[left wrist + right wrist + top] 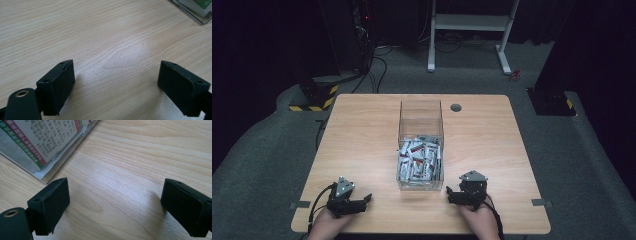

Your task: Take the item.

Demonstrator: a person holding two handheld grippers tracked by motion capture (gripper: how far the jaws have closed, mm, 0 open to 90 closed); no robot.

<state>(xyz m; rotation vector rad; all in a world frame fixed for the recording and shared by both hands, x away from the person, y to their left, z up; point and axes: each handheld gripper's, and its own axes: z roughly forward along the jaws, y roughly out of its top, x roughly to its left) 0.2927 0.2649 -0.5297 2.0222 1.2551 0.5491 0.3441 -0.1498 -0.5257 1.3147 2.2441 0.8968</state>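
On the table (362,130), either side of the clear box (420,120), both grippers' fingers (56,87) (48,206) stand spread wide, holding nothing.

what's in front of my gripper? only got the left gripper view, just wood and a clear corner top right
Observer: That corner belongs to a clear box standing mid-table, between the two grippers and a little farther from the person.
Operator: anything in it
Observer: Yes, a loose pile of small white packets with red and green print fills its lower part.
Operator: where's the other gripper
Observer: The right gripper rests on the table by the box's near right corner, jaws wide apart with bare wood between them.
Operator: and mine, from above
Observer: The left gripper lies at the table's near left edge, pointing right toward the box, also open and holding nothing.
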